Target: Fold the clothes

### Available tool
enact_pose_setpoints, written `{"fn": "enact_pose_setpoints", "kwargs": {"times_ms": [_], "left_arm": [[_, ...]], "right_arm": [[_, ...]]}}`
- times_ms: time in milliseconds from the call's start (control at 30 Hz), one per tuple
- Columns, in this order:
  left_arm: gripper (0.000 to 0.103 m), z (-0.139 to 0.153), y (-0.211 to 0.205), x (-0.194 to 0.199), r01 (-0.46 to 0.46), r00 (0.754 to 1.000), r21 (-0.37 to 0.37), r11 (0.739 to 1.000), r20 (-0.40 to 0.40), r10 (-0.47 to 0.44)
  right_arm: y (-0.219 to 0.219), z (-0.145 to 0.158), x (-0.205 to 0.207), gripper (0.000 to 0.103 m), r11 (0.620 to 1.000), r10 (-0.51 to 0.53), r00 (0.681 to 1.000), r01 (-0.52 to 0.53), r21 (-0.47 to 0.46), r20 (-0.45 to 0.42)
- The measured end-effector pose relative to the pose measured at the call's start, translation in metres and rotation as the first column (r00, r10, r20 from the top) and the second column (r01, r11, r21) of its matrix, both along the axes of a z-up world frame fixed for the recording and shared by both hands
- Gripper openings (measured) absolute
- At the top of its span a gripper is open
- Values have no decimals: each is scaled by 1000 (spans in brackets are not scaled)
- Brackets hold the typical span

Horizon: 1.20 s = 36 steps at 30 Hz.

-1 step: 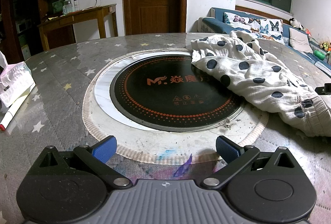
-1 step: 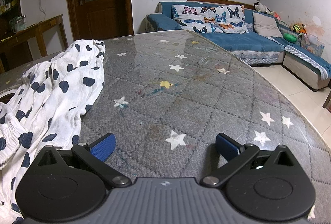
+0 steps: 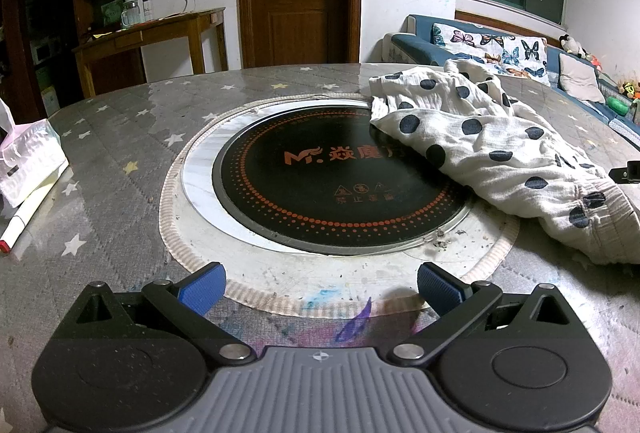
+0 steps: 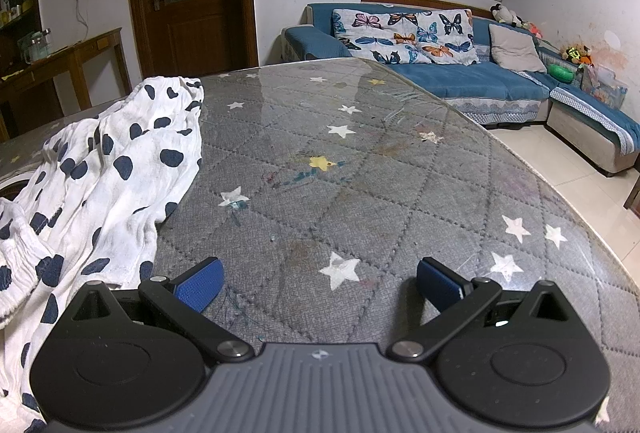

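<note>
We are at the very start of the folding: nothing is gripped yet. The white garment with dark polka dots [image 3: 492, 153] lies crumpled on the round table [image 3: 120, 153]. In the left wrist view it fills the right middle of the frame, and one edge of it lies over the black induction cooktop [image 3: 320, 185] set in the table's centre. In the right wrist view the same garment is at the left side of the frame, from the middle down to the lower left corner, with an elastic gathered hem visible at the left edge.

Our left gripper [image 3: 320, 287] has its jaws spread wide, with only the table surface between them. Our right gripper [image 4: 320, 285] is also spread wide and empty; its left pad [image 4: 200, 283] is just beside the cloth, and we cannot tell if it touches it.

We judge that the next move is to bring both grippers to the garment, pinch two edges or corners, and pull it flat on the table. It calls for a thin grip on only one layer, since the cloth is bunched.
</note>
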State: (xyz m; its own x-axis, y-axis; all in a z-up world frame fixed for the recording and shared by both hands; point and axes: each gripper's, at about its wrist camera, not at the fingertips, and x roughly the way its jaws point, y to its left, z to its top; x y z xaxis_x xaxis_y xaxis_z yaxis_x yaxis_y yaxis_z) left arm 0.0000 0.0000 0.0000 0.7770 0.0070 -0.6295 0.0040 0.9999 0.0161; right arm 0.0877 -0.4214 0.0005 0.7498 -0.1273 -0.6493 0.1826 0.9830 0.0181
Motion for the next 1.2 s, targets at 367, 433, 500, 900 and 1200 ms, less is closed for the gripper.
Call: {"fn": "enact_pose_setpoints", "kwargs": {"times_ms": [367,433,500,900,1200], "left_arm": [[103,0,0,0,0,1000,-1,1000,0,0],[103,0,0,0,0,1000,0,1000,0,0],[103,0,0,0,0,1000,0,1000,0,0],[103,0,0,0,1,1000,-1,1000,0,-1],[103,0,0,0,2,1000,-1,1000,1,-2]], "right_arm": [[0,0,-1,103,1000,0,1000,0,5,4],[0,1,0,103,1000,0,1000,0,5,4],[-1,1,0,103,1000,0,1000,0,6,5],[0,0,-1,103,1000,1,1000,-1,4,5],[1,-1,0,103,1000,1,1000,-1,1,3]]}}
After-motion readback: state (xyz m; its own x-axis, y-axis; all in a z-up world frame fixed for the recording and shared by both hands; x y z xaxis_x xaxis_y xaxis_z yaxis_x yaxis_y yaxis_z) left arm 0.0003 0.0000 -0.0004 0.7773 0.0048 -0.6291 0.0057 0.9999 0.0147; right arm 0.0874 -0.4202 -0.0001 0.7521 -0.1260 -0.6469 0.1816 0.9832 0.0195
